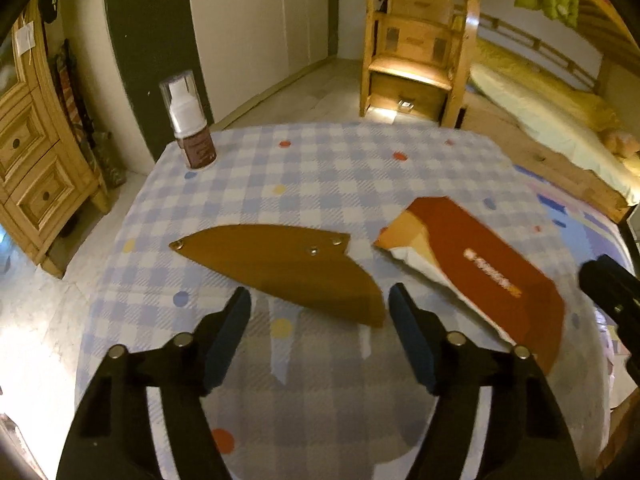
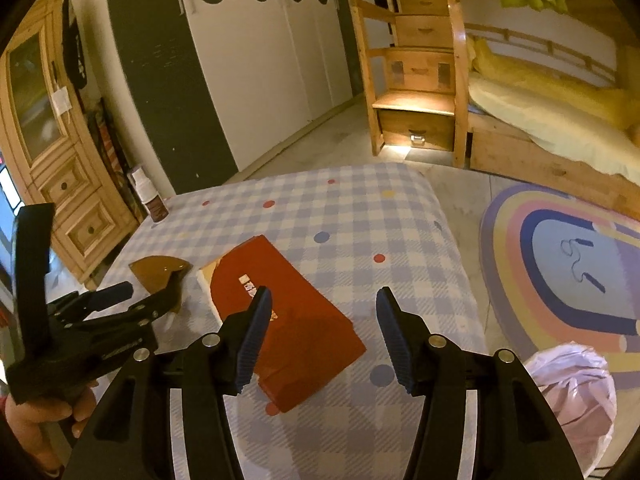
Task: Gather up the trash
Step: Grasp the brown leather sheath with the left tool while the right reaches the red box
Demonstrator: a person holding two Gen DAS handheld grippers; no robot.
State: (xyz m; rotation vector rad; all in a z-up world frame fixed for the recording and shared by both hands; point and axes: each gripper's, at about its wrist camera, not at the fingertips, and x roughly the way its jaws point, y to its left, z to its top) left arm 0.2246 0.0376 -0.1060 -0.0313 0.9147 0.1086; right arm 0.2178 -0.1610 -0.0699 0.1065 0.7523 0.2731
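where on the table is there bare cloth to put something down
The far half of the checked tablecloth is bare, from the spray bottle at the far left corner across to the far right edge. The right strip beside the red packet is free too. It is crowded near the front, where the brown curved piece and the packet lie close together.

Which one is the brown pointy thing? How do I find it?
Look at the table with the blue checked cloth. Between the bottle in its far corner and the red torn packet lies the brown piece. It alone is flat, leaf-shaped and has metal rivets.
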